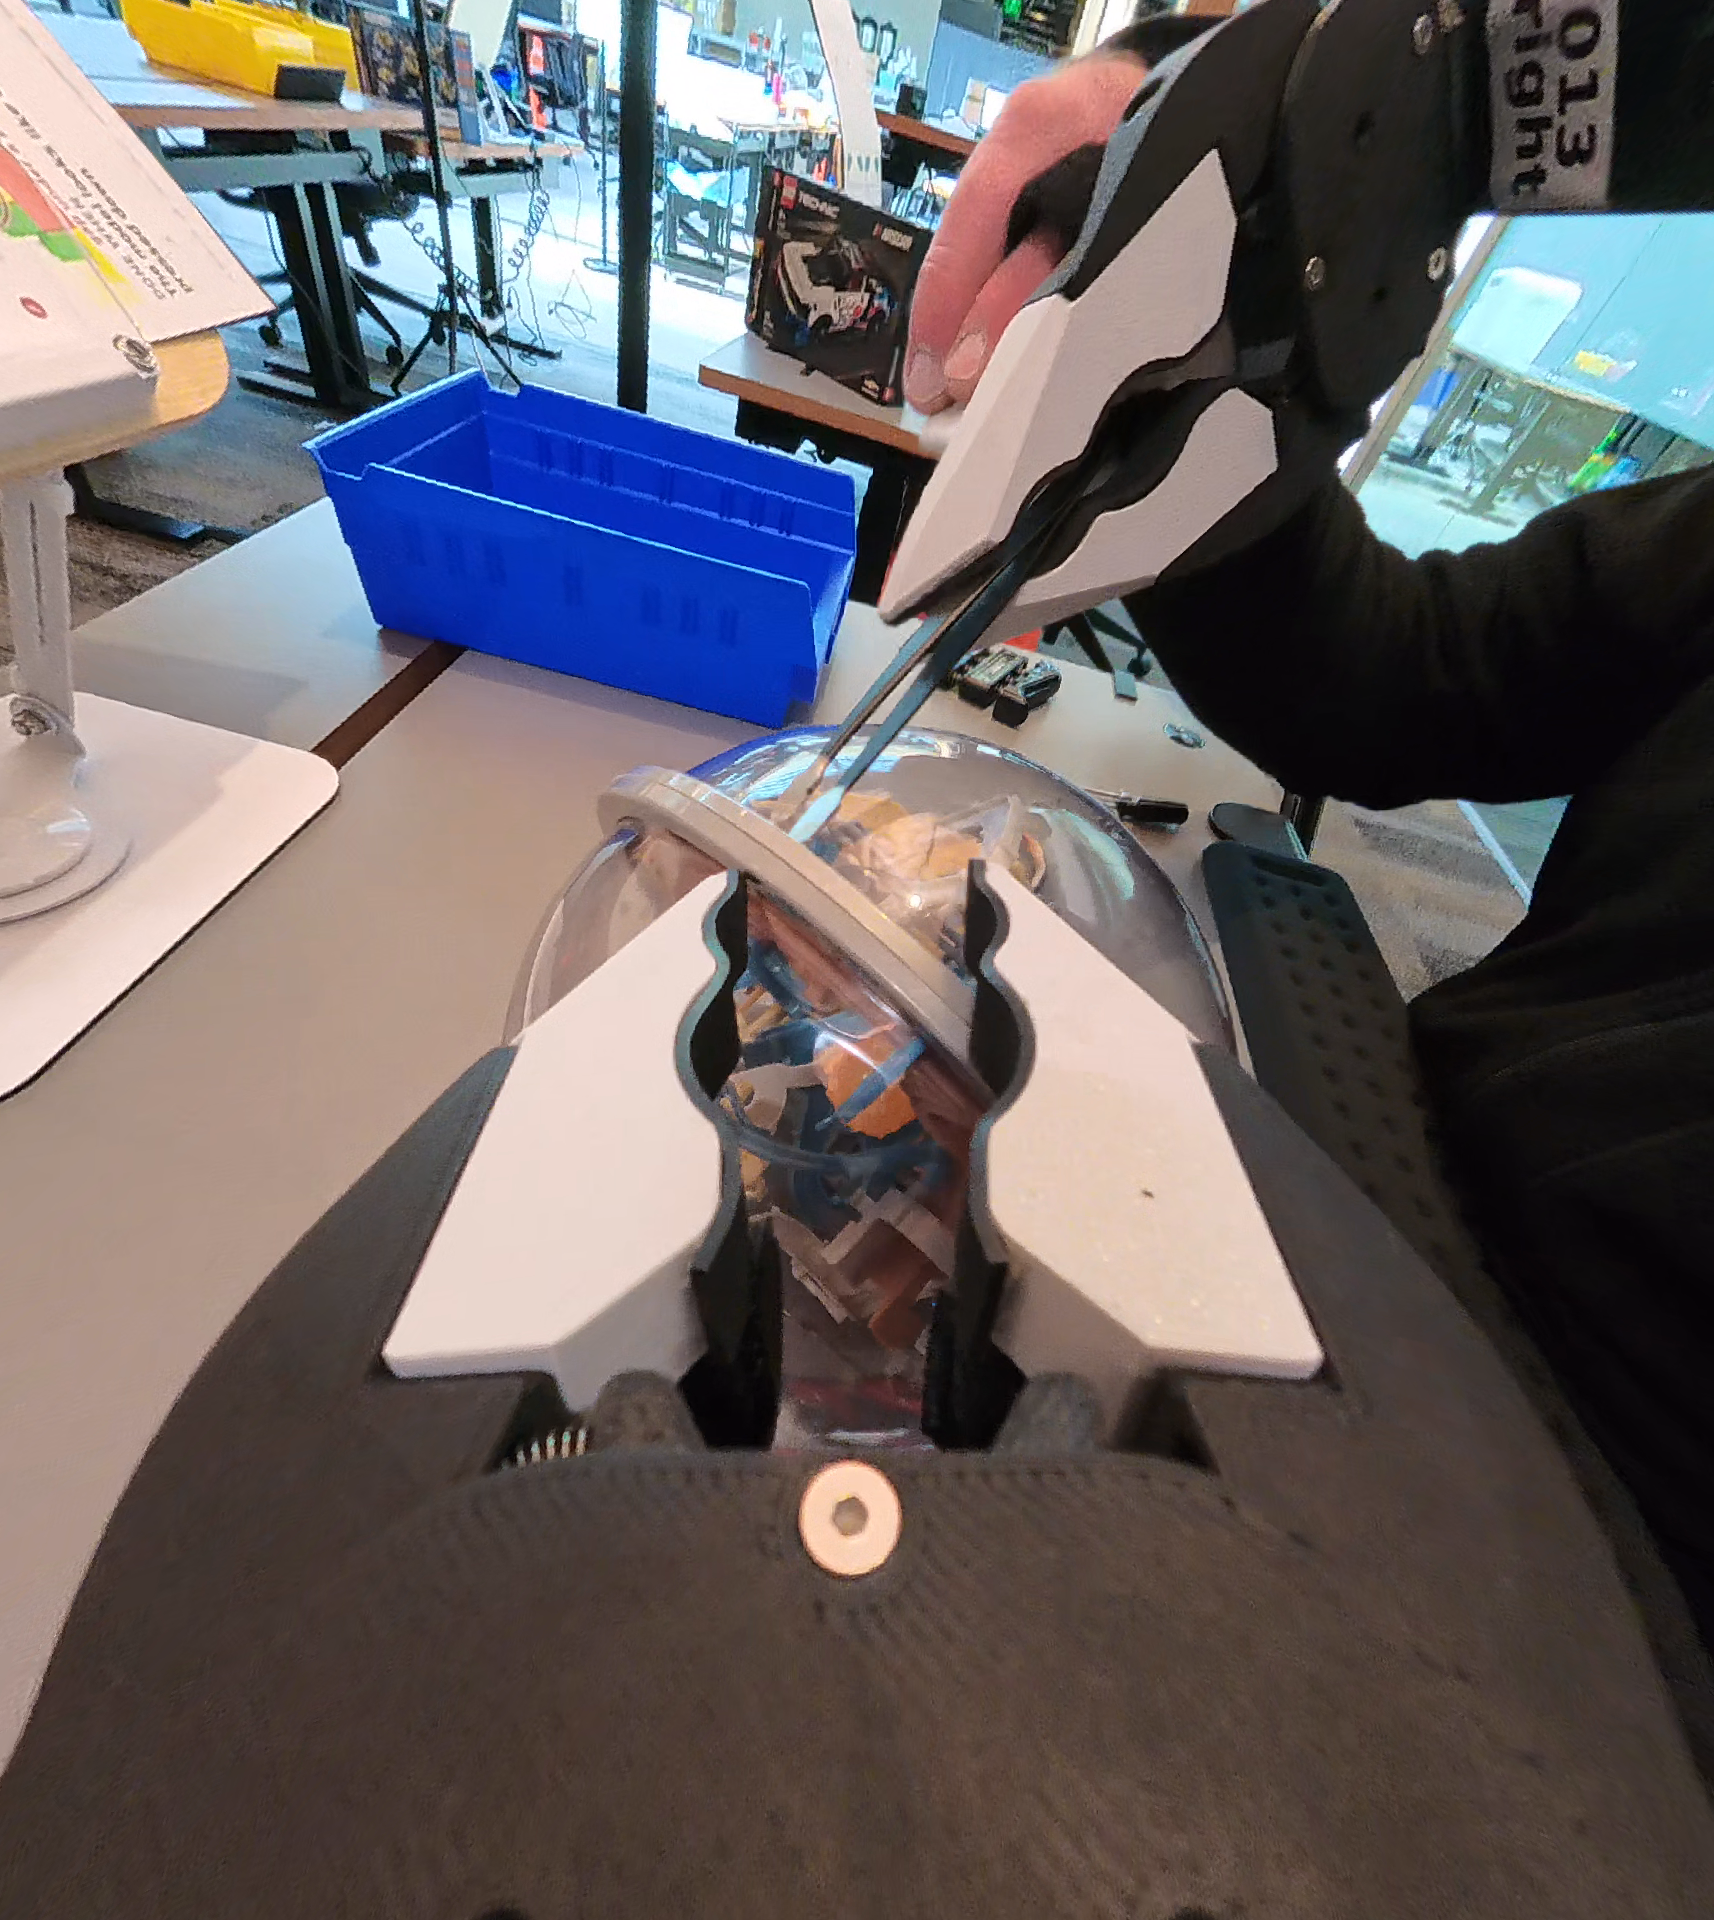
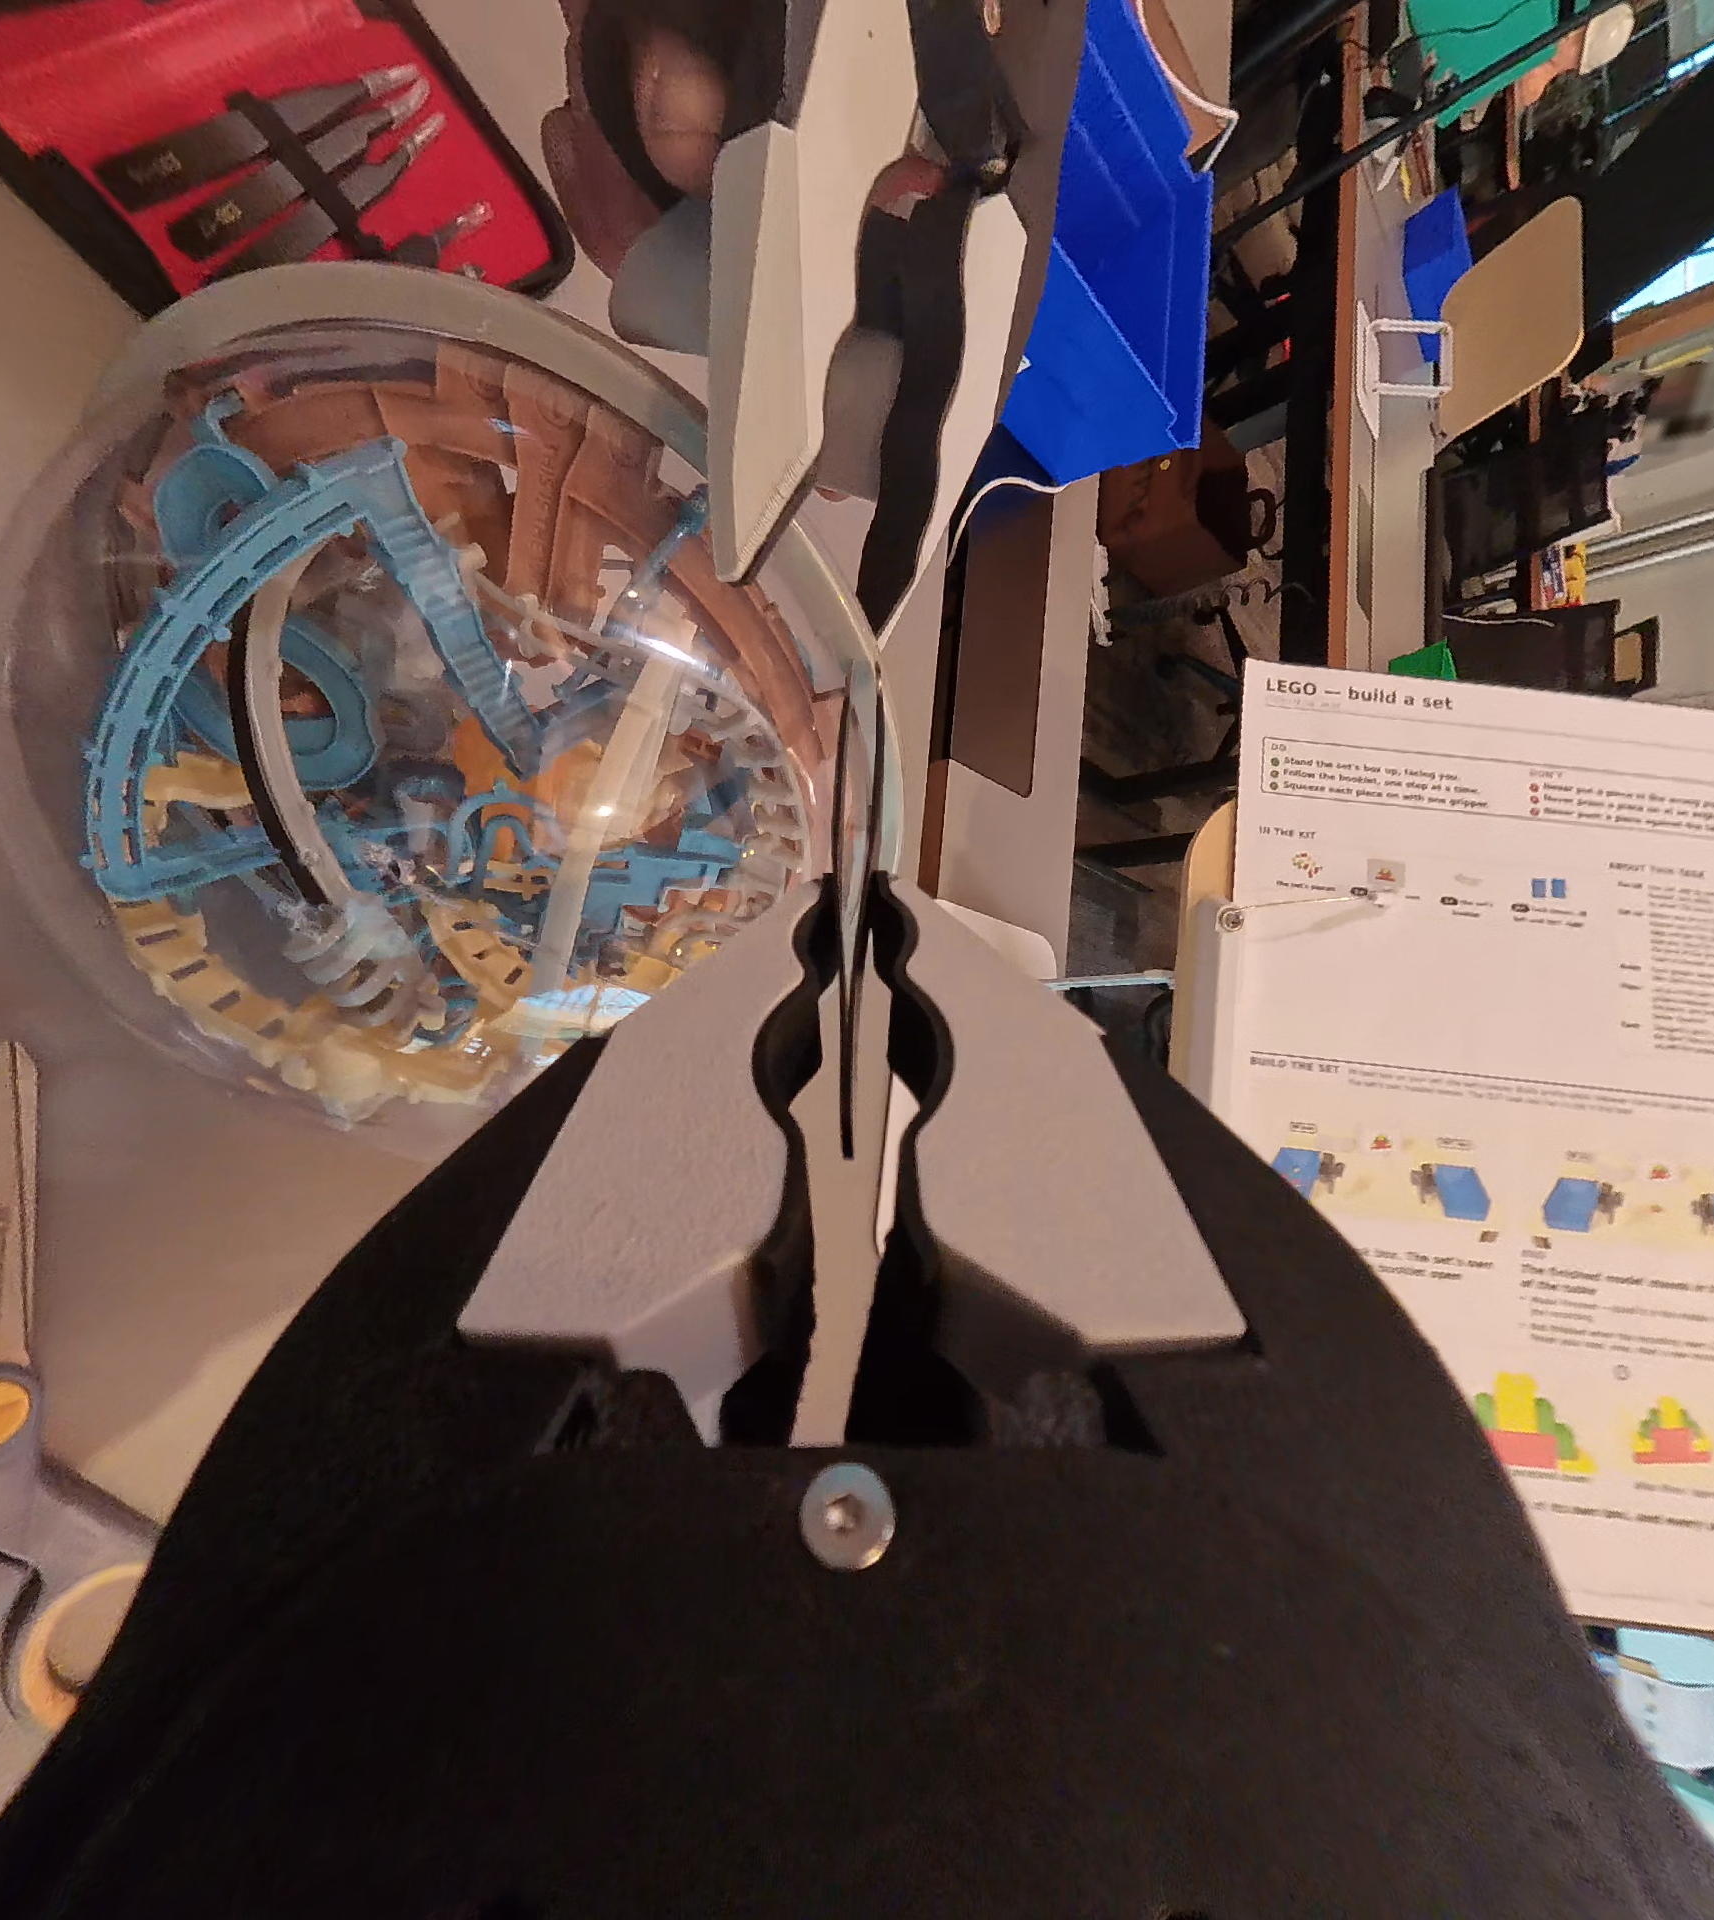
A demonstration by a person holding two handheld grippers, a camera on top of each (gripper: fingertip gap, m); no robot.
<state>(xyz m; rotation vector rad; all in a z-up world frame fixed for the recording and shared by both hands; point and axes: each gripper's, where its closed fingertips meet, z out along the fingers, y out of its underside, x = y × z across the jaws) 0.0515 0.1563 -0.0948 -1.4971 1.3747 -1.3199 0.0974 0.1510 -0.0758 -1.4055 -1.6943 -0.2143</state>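
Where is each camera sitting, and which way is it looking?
Left wrist view: sits on the left gripper, looking along its fingers across the table at the clear ball they clasp; a dark sleeve shows.
Right wrist view: sits on the right gripper, looking down along the tweezers it grips toward the ball's rim.
Both show the ball, tweezers, blue bin and the other gripper.
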